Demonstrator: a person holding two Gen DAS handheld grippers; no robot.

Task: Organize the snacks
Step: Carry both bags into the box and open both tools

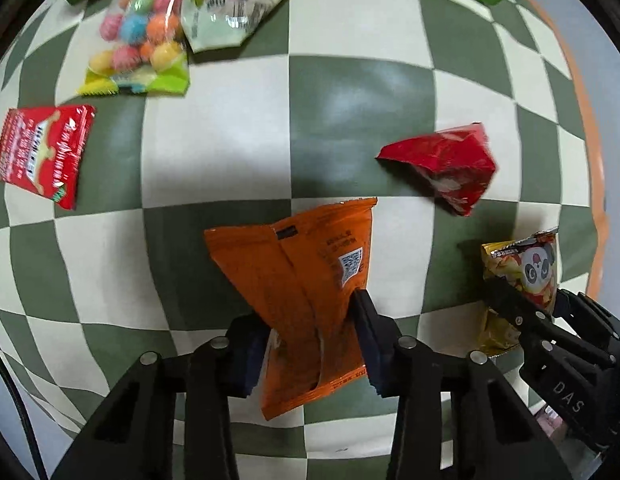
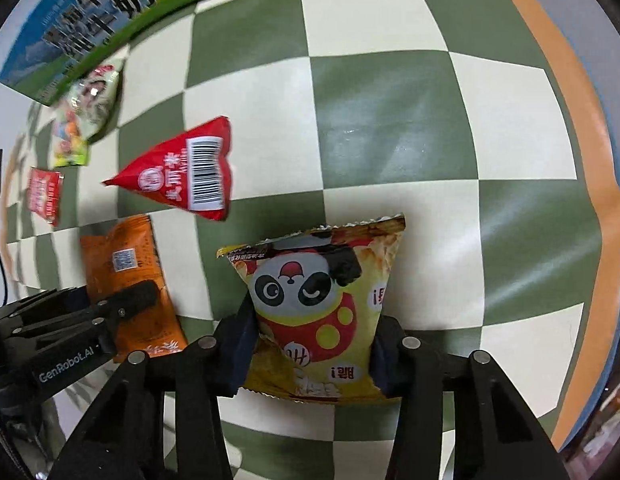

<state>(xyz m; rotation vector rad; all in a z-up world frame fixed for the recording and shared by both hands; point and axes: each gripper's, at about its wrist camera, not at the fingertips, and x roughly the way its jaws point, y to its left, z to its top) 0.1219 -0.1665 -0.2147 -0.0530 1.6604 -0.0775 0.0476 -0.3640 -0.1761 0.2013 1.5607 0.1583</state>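
Observation:
My left gripper (image 1: 310,340) is shut on an orange snack packet (image 1: 305,280), pinching it crumpled above the checked tablecloth (image 1: 213,148). My right gripper (image 2: 314,340) is shut on a yellow panda snack bag (image 2: 318,304), its fingers on both sides. The panda bag and right gripper also show in the left wrist view (image 1: 526,272) at the right. The orange packet and left gripper show in the right wrist view (image 2: 125,280) at the left. A red triangular packet (image 1: 446,164) lies beyond both grippers, and shows in the right wrist view (image 2: 181,172).
A flat red packet (image 1: 41,152), a bag of coloured candy balls (image 1: 141,36) and a pale green bag (image 1: 229,4) lie at the far left. A green and blue carton (image 2: 89,20) stands at the back. The table's orange rim (image 2: 582,120) runs along the right.

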